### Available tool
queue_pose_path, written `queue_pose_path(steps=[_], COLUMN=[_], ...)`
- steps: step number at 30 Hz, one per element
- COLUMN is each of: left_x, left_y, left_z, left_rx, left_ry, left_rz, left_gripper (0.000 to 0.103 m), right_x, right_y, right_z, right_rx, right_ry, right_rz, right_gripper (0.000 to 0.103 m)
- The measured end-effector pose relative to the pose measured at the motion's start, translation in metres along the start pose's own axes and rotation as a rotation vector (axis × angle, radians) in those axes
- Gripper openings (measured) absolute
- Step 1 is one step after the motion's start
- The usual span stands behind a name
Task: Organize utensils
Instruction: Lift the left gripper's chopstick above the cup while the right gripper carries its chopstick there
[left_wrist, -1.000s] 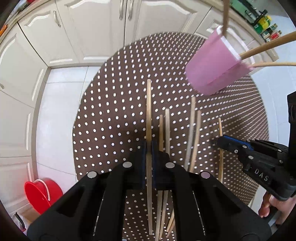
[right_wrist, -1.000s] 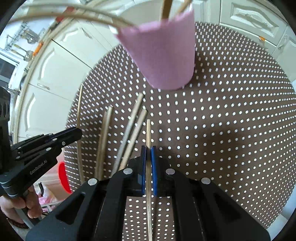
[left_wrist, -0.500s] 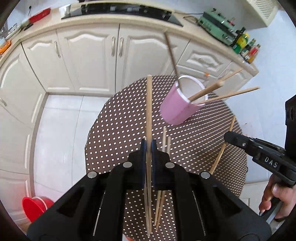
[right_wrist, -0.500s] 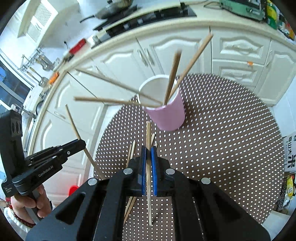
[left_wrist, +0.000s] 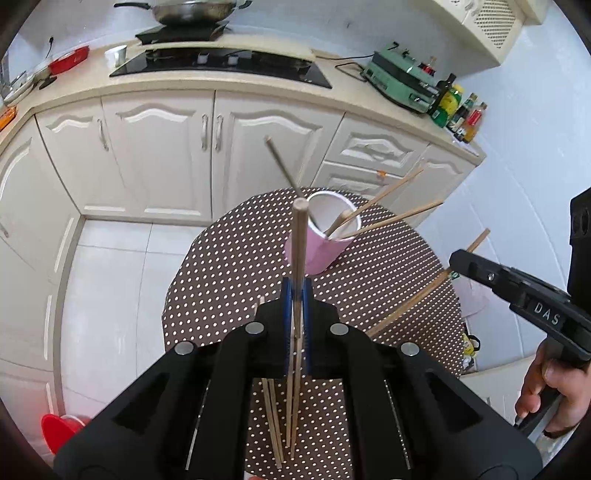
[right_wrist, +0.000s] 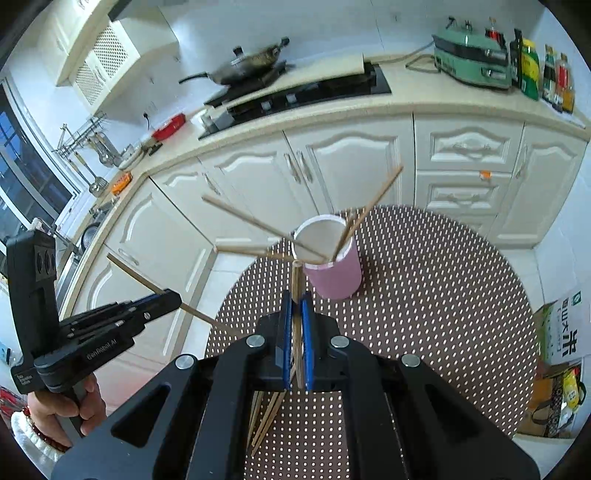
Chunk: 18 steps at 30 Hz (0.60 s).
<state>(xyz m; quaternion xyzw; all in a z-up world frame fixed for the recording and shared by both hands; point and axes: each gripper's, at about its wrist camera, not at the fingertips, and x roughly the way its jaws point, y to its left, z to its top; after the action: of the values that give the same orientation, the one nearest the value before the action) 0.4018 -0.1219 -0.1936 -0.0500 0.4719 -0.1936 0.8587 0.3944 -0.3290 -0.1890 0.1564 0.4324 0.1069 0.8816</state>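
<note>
Nearest the left wrist camera, the left claw (left_wrist: 295, 291) is clamped narrow on one wooden chopstick (left_wrist: 300, 240), whose tip points up toward the pink cup (left_wrist: 317, 254). The right claw (right_wrist: 295, 295) likewise pinches its own chopstick (right_wrist: 296, 275), end-on just short of the cup. Both claws hang above the near edge of the dotted surface (left_wrist: 229, 266), where several loose chopsticks (left_wrist: 273, 417) lie below them, not yet collected. Farther on, toward the far edge of the surface, the pink cup stands upright with several chopsticks already leaning out of it in different directions.

The step in hand looks like carrying two picked sticks to the cup. The next move calls for bringing each stick over the rim, tipping it toward vertical, threading past the splayed sticks, then letting go.
</note>
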Motion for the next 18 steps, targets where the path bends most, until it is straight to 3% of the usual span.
queue_pose_path(steps=[18], left_x=[-0.040], left_y=[-0.042], left_z=[0.071], left_rx=[0.048], left_ry=[-0.193], left_rz=[-0.093], left_gripper=[0.006], right_x=[-0.043], right_y=[0.004], right_z=[0.073], right_rx=[-0.081], right_ry=[-0.211], right_rz=[-0.018], right_gripper=[0.004])
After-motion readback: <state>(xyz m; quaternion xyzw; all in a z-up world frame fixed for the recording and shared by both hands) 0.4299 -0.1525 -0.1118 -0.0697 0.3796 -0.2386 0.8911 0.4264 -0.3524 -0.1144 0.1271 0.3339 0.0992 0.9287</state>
